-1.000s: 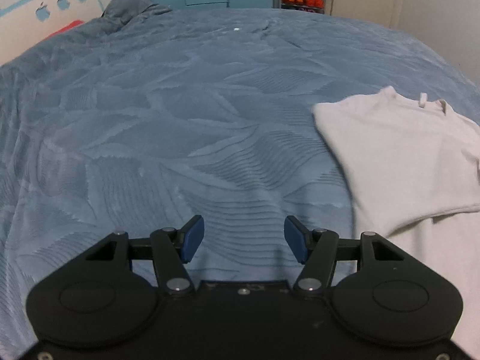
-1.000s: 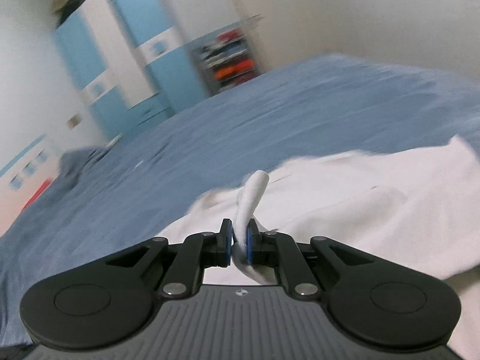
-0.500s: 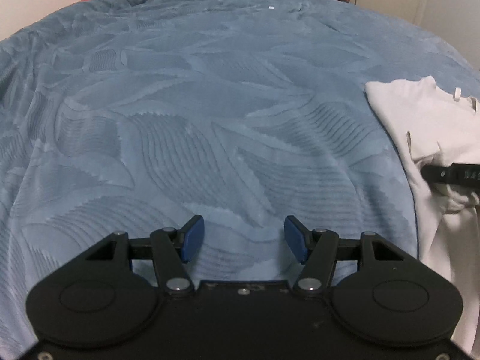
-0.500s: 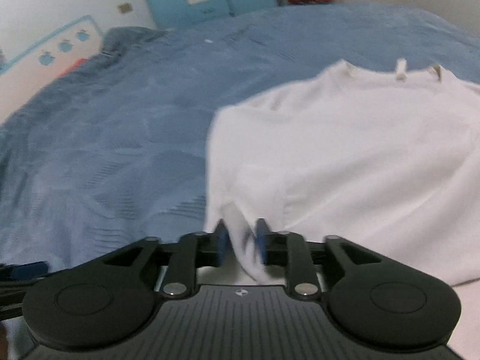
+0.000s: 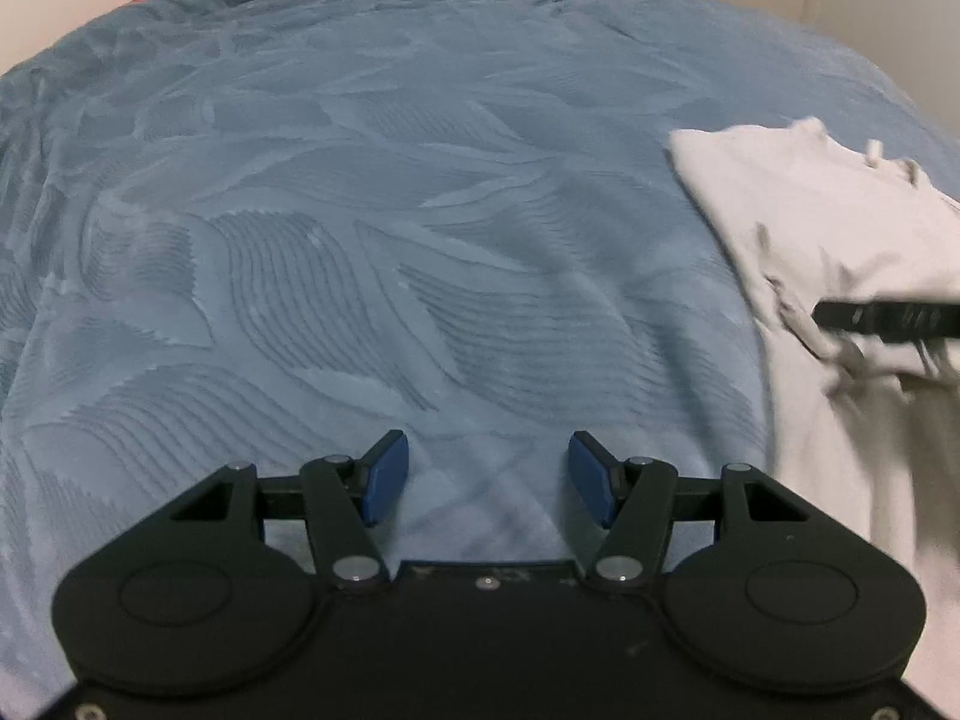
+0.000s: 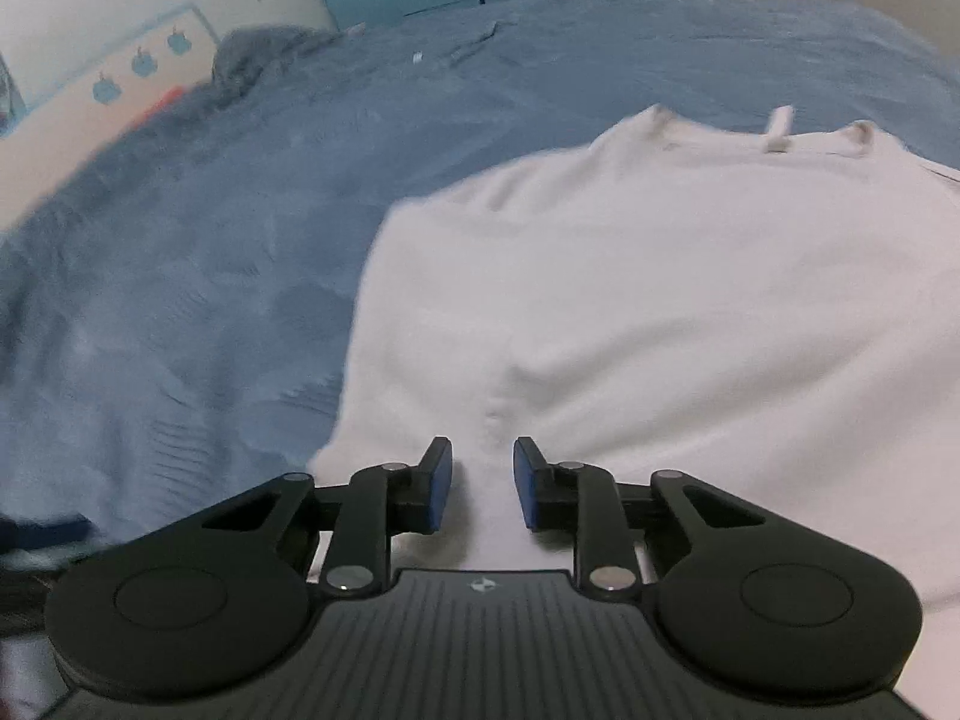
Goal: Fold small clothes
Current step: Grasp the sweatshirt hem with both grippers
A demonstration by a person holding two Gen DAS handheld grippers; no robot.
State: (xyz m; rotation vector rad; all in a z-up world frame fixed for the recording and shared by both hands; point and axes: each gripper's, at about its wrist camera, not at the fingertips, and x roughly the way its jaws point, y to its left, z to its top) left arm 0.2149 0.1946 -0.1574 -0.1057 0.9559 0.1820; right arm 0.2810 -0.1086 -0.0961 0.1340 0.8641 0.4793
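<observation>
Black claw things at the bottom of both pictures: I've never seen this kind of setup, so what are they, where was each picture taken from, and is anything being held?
They are two hand-held claws, one in each of a person's hands, each with a wide-angle camera looking out along its two blue-padded fingers. One picture is the left claw's view, the other the right claw's. Both look over a bed with a blue patterned bedspread. On it lies a white shirt, the piece to be folded. The left claw is wide open over bare bedspread. The right claw is open over the shirt's near edge, with cloth between its fingers but not pinched. Nothing is held.
</observation>
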